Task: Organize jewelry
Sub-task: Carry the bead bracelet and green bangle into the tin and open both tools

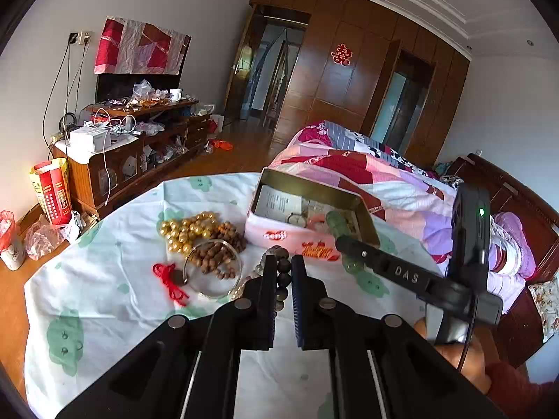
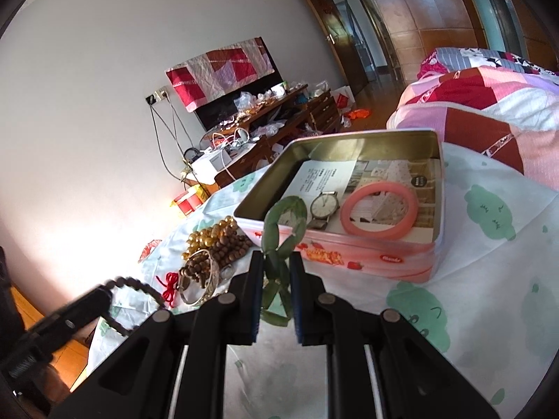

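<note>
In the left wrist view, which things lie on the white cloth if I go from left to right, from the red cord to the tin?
red knotted cord → clear bangle with brown wooden beads seen through its ring → dark bead bracelet clamped in the left gripper → pink tin box

Black gripper (image 1: 283, 272), blue pads, silver screws

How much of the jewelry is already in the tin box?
Done: a watch and pink bangle lie in the tin. In hand: right tongs grip a green bangle; left tongs grip dark beads. Left: gold beads, brown beads, clear bangle, red cord.
</note>
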Demonstrator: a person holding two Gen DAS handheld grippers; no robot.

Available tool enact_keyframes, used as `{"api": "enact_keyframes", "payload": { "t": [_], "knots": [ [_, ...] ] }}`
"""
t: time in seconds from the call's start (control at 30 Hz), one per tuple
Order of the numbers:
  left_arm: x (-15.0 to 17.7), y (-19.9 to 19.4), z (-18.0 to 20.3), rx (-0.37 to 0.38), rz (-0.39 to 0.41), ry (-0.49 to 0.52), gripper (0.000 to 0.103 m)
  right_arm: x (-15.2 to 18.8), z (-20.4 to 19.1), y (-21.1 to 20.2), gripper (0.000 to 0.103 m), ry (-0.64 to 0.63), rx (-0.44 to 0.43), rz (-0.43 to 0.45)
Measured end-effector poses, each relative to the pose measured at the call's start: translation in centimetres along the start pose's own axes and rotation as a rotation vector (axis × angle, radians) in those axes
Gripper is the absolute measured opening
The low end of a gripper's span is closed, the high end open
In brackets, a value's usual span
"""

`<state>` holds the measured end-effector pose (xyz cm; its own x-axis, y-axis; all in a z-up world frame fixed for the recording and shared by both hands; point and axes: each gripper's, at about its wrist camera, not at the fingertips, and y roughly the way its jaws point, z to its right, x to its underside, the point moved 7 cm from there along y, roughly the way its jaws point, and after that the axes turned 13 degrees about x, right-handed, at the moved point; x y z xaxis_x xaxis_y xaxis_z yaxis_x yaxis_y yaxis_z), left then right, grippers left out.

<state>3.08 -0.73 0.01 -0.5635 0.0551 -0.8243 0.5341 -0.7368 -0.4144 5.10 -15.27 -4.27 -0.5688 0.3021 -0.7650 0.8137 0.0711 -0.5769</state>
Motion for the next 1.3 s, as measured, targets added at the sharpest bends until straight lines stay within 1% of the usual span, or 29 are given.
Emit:
{"api": "enact_keyframes", "payload": {
  "t": [0.17,0.33,0.5,0.63,0.77,0.9,1.03,1.17,1.3],
  "knots": [
    [-1.0,1.6,1.0,0.02,0.01,0.022,0.007,-0.6,0.5,-0.8,0.018,0.005,0.037,0.05],
    [-3.1,4.1,1.9,0.077,0.03,0.036,0.007,-2.0,1.6,-1.6,0.018,0.034,0.07,0.086],
    [-5.7,7.1,2.0,0.067,0.066,0.071,0.007,-4.6,2.7,-1.0,0.018,-0.027,0.138,0.114],
    [-7.3,10.4,1.3,0.047,0.074,0.072,0.007,-6.9,4.3,1.1,0.018,-0.069,0.206,0.114],
    [-7.4,14.0,0.0,-0.007,0.045,0.071,0.007,-7.7,5.4,4.4,0.018,-0.083,0.243,0.085],
    [-6.0,17.3,-1.1,-0.025,-0.024,0.036,0.007,-6.8,6.6,6.5,0.018,-0.066,0.255,0.025],
    [-4.6,18.4,-1.7,-0.053,-0.079,0.038,0.007,-6.7,7.0,6.9,0.018,-0.076,0.269,0.008],
    [-4.2,18.8,-1.6,-0.061,-0.105,0.046,0.007,-6.3,7.0,7.3,0.018,-0.082,0.268,-0.012],
    [-3.6,19.6,-1.5,-0.051,-0.164,0.046,0.008,-6.3,7.1,7.1,0.018,-0.077,0.263,-0.01]
  ]
}}
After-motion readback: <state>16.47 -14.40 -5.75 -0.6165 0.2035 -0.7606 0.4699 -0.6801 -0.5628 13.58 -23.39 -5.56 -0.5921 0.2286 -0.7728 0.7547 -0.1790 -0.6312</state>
